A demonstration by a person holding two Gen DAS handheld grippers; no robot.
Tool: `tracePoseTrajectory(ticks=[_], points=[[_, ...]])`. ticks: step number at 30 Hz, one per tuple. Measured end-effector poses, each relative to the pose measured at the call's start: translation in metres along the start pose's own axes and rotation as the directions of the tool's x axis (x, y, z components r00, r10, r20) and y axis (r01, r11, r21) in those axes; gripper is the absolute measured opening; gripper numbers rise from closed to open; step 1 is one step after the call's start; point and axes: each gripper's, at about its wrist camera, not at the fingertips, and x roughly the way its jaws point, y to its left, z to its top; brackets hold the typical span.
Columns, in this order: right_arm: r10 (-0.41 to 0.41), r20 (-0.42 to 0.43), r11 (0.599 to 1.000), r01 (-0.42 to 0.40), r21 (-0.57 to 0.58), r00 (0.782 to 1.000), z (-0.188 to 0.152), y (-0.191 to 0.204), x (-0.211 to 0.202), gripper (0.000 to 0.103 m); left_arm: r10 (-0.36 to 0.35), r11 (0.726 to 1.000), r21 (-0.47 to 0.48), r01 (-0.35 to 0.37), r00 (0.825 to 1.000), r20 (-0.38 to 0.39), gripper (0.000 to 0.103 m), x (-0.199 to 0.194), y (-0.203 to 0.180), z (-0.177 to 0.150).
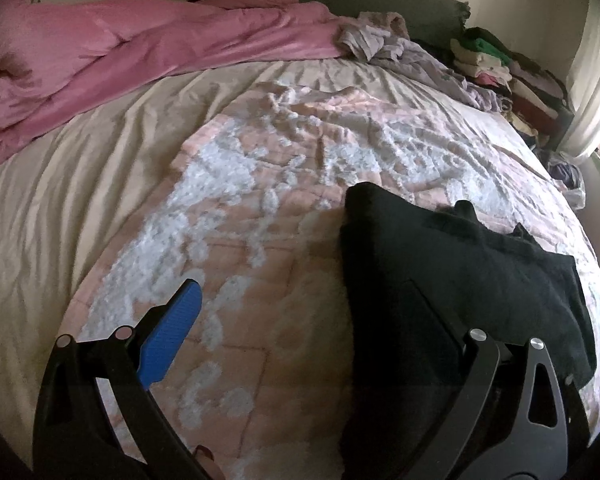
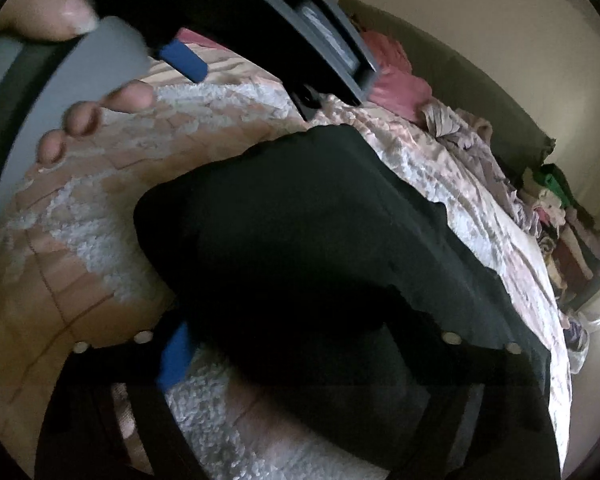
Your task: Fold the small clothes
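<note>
A black garment [image 1: 440,264] lies on the pink and white bedspread [image 1: 260,184] at the right. My left gripper [image 1: 300,308] is open; its blue left finger [image 1: 172,328] hovers over the bedspread and its right finger is hidden behind the black cloth. In the right wrist view the black garment [image 2: 308,272] fills the middle and drapes over my right gripper [image 2: 300,344]. Its blue left finger [image 2: 176,356] shows at the cloth's edge, the right finger is hidden, and the jaws stand wide apart. The left gripper and the hand holding it [image 2: 100,80] show at upper left.
A pink duvet [image 1: 120,52] is bunched at the far left of the bed. Loose lilac clothes [image 1: 400,44] and a stack of folded clothes [image 1: 500,68] lie at the far right. The bed's right edge and a curtain [image 1: 592,92] are nearby.
</note>
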Motion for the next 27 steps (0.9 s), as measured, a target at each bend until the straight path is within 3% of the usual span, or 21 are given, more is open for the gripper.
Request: tracePoseTrajectory(ticks=[5, 7, 16, 20, 21, 24, 27], points=[[0.01, 0.04, 0.998, -0.013, 0.062, 0.999, -0.003, -0.018, -0.007, 0.039, -0.02, 1.0, 0.01, 0.021, 1.0, -0.021, 0.093, 0.01, -0.01, 0.003], [0.022, 0.065, 0.996, -0.027, 0.083, 0.998, -0.003, -0.025, -0.012, 0.031, -0.036, 0.999, 0.01, 0.036, 0.999, -0.032, 0.093, 0.013, -0.014, 0.003], [0.075, 0.142, 0.979, -0.101, 0.18, 0.987, -0.007, -0.045, -0.028, 0.023, -0.162, 0.987, 0.002, 0.163, 0.983, -0.087, 0.093, 0.019, -0.03, 0.003], [0.073, 0.168, 0.977, -0.105, 0.188, 0.983, -0.01, -0.046, -0.038, 0.022, -0.247, 0.969, -0.027, 0.245, 0.962, -0.121, 0.093, 0.022, -0.038, 0.004], [0.075, 0.172, 0.976, -0.108, 0.191, 0.982, -0.011, -0.046, -0.04, 0.022, -0.254, 0.967, -0.029, 0.253, 0.96, -0.121, 0.089, 0.023, -0.041, 0.004], [0.079, 0.194, 0.971, -0.12, 0.209, 0.978, -0.014, -0.052, -0.047, 0.022, -0.279, 0.96, -0.038, 0.276, 0.95, -0.142, 0.061, 0.023, -0.051, 0.005], [0.079, 0.219, 0.964, -0.131, 0.232, 0.972, -0.018, -0.061, -0.055, 0.022, -0.277, 0.96, -0.011, 0.278, 0.95, -0.144, 0.041, 0.016, -0.065, 0.006]])
